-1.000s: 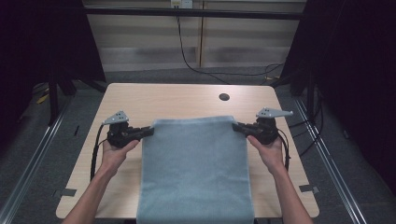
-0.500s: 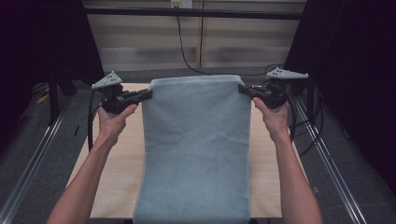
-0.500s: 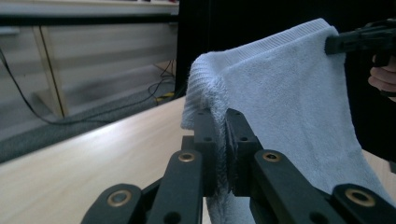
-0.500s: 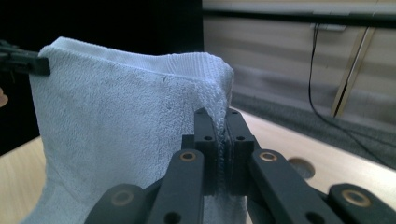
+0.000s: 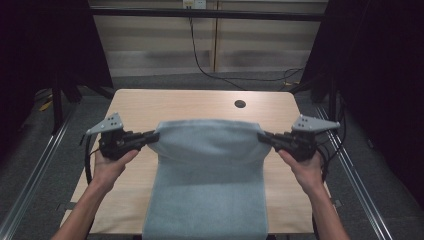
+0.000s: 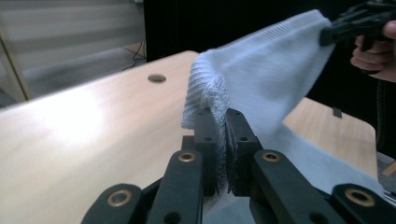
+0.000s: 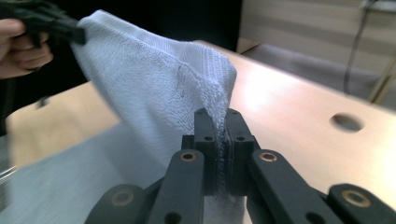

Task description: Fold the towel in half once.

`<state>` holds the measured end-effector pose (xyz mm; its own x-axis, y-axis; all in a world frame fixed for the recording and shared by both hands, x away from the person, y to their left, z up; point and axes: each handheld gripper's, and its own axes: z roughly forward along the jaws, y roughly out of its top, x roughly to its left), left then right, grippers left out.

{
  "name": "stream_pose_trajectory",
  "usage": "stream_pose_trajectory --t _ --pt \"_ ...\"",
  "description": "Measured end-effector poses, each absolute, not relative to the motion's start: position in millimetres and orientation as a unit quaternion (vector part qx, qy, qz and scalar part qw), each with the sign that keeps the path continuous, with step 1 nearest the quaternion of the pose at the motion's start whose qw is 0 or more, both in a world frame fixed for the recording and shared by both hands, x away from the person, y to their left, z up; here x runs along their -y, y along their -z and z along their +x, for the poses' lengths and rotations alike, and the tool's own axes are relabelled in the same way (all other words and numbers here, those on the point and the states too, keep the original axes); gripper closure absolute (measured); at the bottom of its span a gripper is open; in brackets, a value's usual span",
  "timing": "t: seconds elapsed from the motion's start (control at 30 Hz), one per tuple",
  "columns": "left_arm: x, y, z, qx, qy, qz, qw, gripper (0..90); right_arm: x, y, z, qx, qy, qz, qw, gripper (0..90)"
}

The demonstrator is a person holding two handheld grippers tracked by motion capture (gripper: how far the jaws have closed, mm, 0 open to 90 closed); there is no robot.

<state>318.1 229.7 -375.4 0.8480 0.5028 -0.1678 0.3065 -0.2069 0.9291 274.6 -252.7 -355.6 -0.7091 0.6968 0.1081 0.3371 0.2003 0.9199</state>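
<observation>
A light blue towel (image 5: 207,175) hangs stretched between both grippers above a wooden table (image 5: 190,105); its lower part lies on the table and runs over the near edge. My left gripper (image 5: 152,136) is shut on the towel's left top corner (image 6: 205,100). At the opposite top corner (image 7: 212,88) my right gripper (image 5: 263,138) is shut on the cloth. In the left gripper view the towel rises from the closed jaws toward the other gripper (image 6: 355,25). The right gripper view shows the far hand (image 7: 23,44) holding the other corner.
A round cable hole (image 5: 240,104) sits near the table's far right. Metal rails (image 5: 30,185) run along both sides of the table on grey floor. A black cable (image 5: 200,55) hangs down the back wall. Bare tabletop lies beyond the towel.
Both grippers came down and back toward the person with the towel, after having lifted it high half a second ago. The towel's top edge now sags and folds forward over itself.
</observation>
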Motion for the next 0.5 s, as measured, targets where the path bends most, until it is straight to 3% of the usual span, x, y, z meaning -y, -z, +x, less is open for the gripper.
stream_pose_trajectory --t 0.2,0.47,0.5 --pt "-237.9 407.8 275.0 -0.271 -0.045 0.782 0.559 85.2 251.6 387.8 223.0 -0.774 -0.513 0.346 0.134 86.5" --pt "-239.5 453.9 240.5 -0.288 0.004 0.818 0.498 85.1 240.4 456.3 173.9 -0.805 -0.454 0.377 0.063 86.5" --pt "-236.2 468.6 234.5 -0.295 0.017 0.833 0.469 85.1 238.5 464.0 172.3 -0.81 -0.444 0.38 0.056 86.5"
